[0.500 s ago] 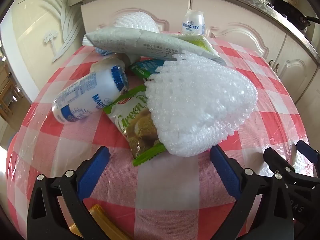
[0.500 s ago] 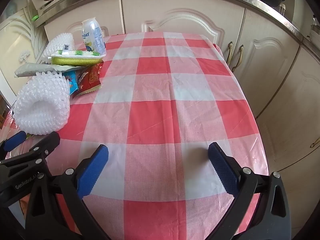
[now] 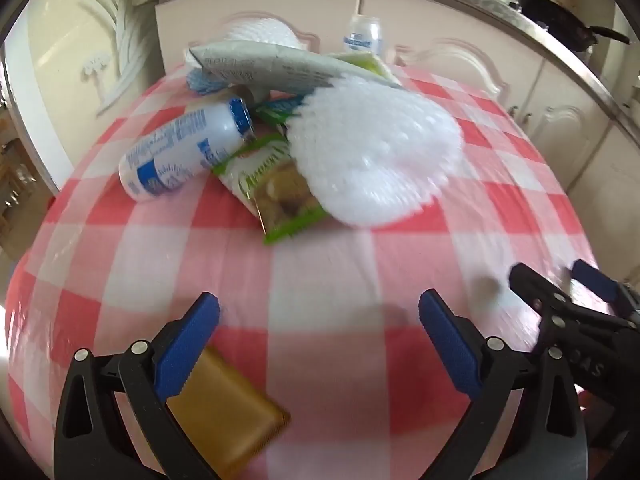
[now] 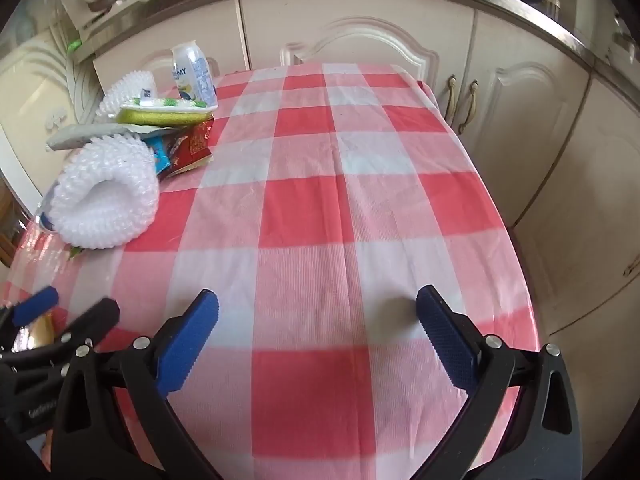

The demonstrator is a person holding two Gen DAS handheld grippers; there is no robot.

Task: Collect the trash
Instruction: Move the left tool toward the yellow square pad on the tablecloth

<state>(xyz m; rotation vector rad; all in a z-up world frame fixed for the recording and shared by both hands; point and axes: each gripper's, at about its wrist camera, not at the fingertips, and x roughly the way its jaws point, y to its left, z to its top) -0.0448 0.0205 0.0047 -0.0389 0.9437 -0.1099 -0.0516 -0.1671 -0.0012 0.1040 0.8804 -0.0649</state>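
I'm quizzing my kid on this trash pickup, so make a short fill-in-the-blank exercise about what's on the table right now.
1. The tablecloth is checked white and ____.
2. Both the left gripper and right gripper have their jaws ____.
3. The blue-labelled bottle in the pile lies on its ____.

Missing words: red; open; side.

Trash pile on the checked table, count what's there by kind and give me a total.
Bottles: 2, lying bottle, upright bottle
Foam nets: 2, near foam net, far foam net
Packets: 5, green packet, grey packet, red wrapper, blue wrapper, gold packet
Yellow-green pack: 1
Total: 10 in view
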